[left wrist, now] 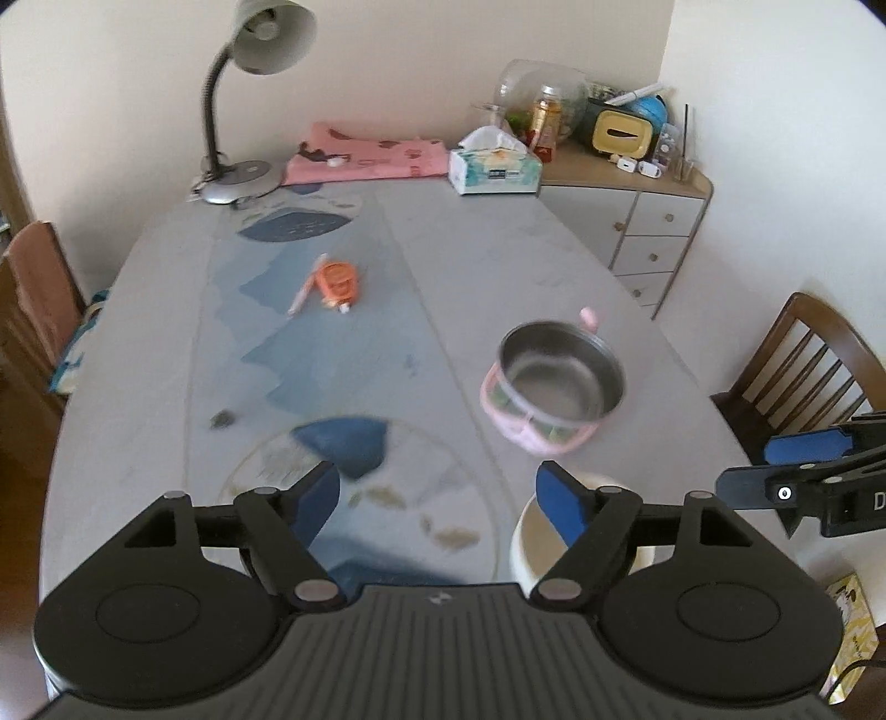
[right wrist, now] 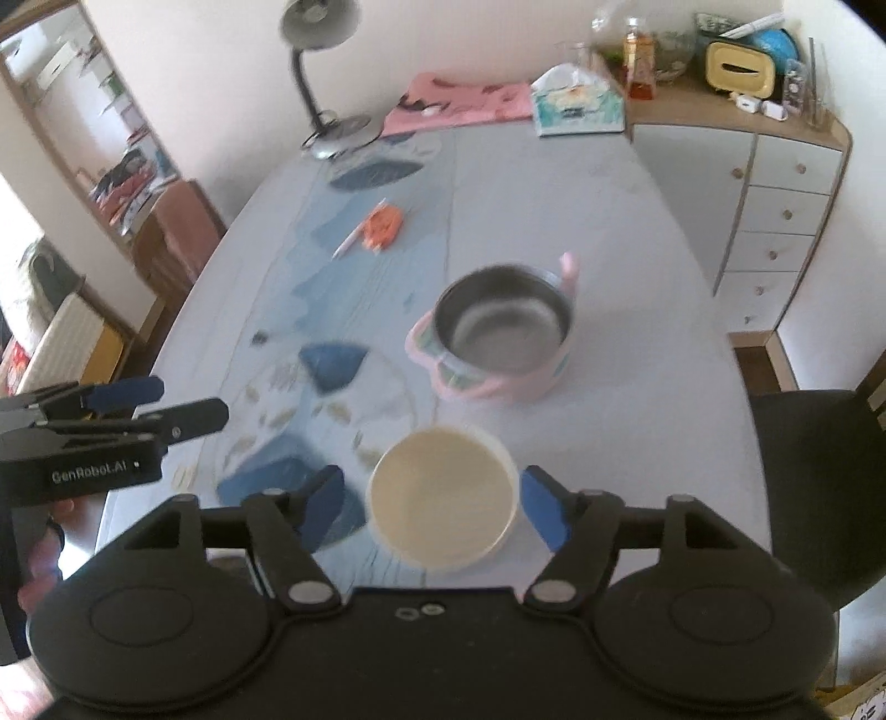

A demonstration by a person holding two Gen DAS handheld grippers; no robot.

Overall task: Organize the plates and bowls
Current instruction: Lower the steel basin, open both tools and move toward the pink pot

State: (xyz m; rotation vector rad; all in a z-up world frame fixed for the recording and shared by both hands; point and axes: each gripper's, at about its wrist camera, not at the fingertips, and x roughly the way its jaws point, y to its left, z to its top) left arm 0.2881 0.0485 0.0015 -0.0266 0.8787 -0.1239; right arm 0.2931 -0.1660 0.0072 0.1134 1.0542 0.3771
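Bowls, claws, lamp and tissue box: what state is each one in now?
Steel bowl: upright, empty, sitting in a pink holder.
Cream bowl: upright, empty, free on the table.
Left claw: open, holds nothing.
Right claw: open, above the cream bowl.
Desk lamp: looks unlit.
Tissue box: tissue sticking out.

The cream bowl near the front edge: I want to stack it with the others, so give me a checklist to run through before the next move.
1. Right tool open: ok, blue pads stand apart, nothing gripped.
2. Cream bowl free: ok, it sits between the pads, untouched.
3. Left tool empty: ok, open over the plate.
4. Metal bowl ready as target: ok, it looks empty and sits in the pink dish.
5. Path between the bowls: ok, bare table.
6. Cream bowl's contents: cannot tell, picture blurred.
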